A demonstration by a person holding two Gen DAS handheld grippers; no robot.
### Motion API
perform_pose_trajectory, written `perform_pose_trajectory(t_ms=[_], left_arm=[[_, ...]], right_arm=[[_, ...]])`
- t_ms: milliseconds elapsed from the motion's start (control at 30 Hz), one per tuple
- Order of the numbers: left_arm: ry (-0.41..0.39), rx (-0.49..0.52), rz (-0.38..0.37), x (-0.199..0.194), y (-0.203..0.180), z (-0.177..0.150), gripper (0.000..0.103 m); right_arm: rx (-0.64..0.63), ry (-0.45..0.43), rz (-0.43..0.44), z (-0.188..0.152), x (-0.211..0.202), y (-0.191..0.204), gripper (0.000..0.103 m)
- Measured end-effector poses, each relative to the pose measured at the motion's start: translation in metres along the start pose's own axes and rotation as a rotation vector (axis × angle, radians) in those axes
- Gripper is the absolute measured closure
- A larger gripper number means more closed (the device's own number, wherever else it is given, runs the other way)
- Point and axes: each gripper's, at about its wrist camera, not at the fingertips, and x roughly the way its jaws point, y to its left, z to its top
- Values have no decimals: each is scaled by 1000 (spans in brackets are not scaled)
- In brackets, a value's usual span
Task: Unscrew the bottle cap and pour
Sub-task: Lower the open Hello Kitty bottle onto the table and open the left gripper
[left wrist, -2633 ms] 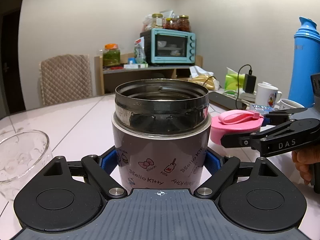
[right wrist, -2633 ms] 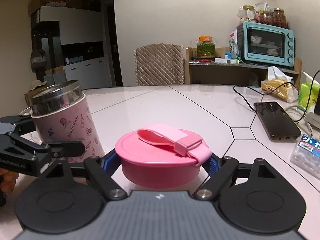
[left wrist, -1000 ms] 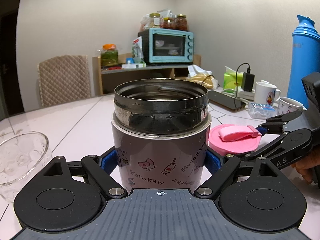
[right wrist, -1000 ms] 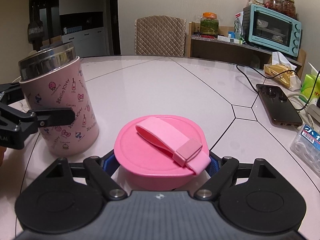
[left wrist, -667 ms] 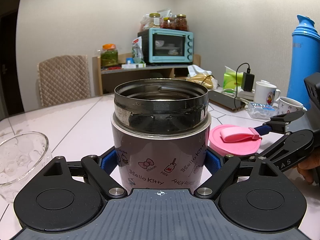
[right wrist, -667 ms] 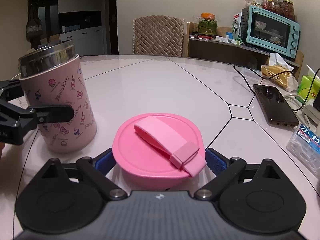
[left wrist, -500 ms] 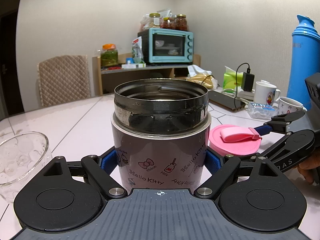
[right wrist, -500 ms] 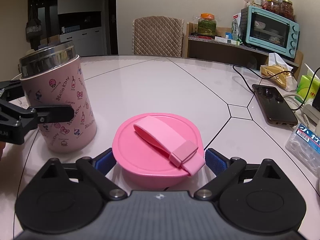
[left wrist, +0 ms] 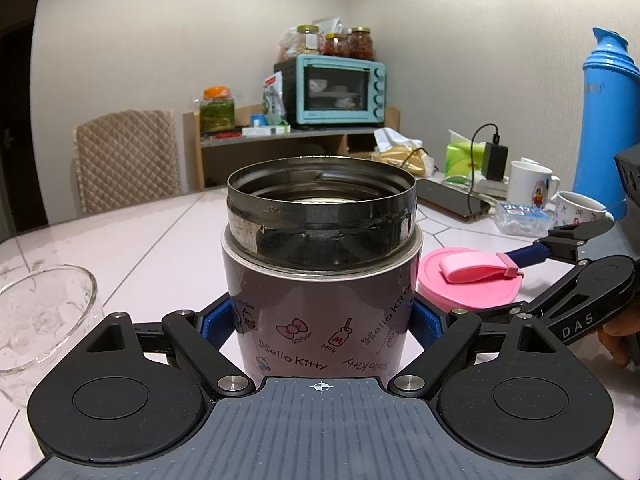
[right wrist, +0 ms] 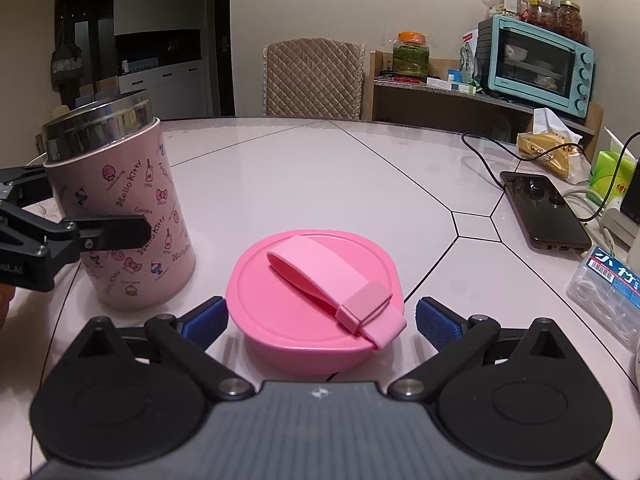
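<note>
At frame left, the left gripper (right wrist: 60, 220) has its fingers just easing around the open flask (right wrist: 120, 208). At lower centre, the right gripper (right wrist: 320, 320) has just released the pink cap (right wrist: 316, 300) onto the surface (right wrist: 320, 168), fingers wide. Loosely gripped, the flask may slip when tilted.

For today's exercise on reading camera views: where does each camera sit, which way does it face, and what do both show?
Left wrist: sits on the left tongs, faces the open flask between its fingers; a hand shows at right.
Right wrist: sits on the right tongs, faces the pink lid on the table, fingers clear of it.
Shared: flask, lid, blue oven.
</note>
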Motion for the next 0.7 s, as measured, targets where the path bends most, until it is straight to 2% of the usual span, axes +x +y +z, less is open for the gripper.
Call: perform_pose_trajectory(t_ms=[300, 700], left_arm=[[45, 36, -17, -7, 0, -10, 7], [56, 38, -30, -18, 0, -15, 5]], right_arm=[[-2, -7, 5, 1, -2, 2, 1], [-3, -12, 0, 0, -7, 5, 0]])
